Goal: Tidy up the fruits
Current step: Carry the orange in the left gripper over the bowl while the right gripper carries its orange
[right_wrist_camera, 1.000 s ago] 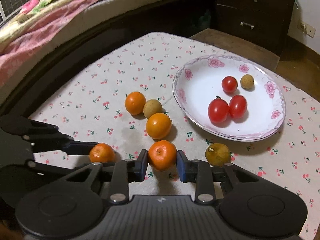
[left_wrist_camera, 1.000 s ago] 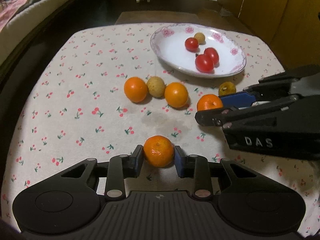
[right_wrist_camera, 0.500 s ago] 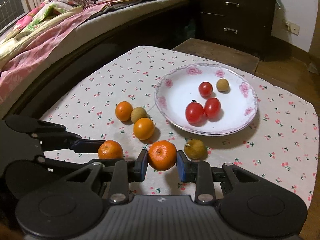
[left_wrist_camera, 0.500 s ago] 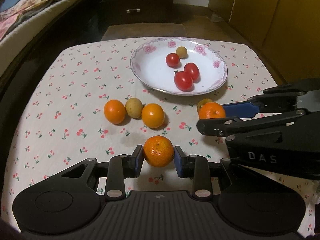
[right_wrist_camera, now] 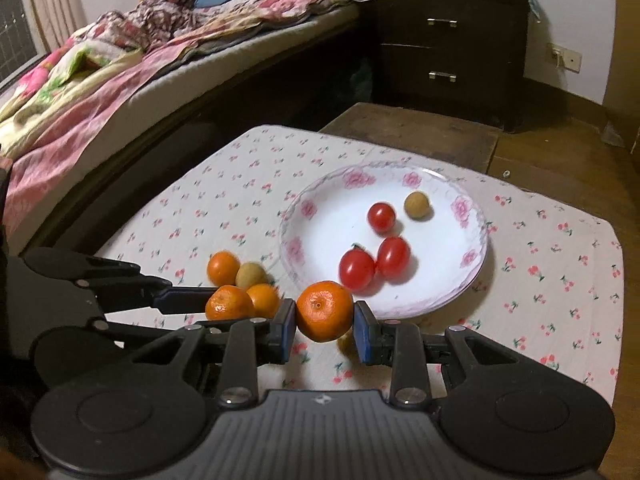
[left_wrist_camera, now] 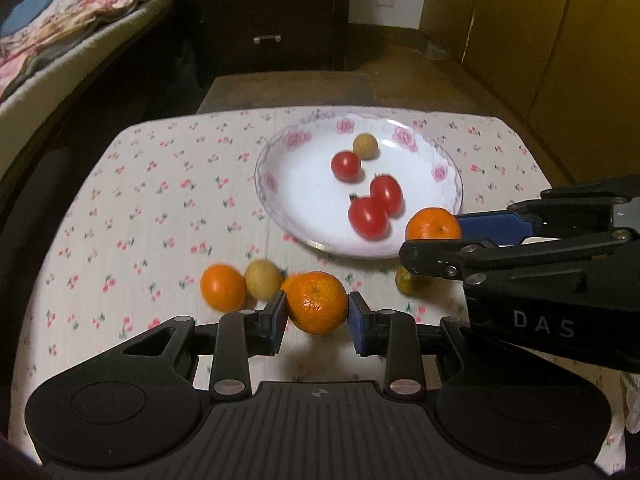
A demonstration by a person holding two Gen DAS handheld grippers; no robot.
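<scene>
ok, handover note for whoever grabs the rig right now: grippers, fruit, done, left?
Left gripper: shut on a mandarin, off the table.
Right gripper: shut on a second mandarin, near the plate rim.
Done: three tomatoes and one longan in the plate.
Left: plate both held mandarins; then two oranges, a tan longan and a yellowish fruit on the cloth.

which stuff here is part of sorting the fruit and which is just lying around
Part of the job:
- left gripper, shut on a tangerine
- right gripper, shut on another tangerine
- plate with cherry tomatoes
- loose fruit on the tablecloth

Just lying about:
- bed
- drawers
</scene>
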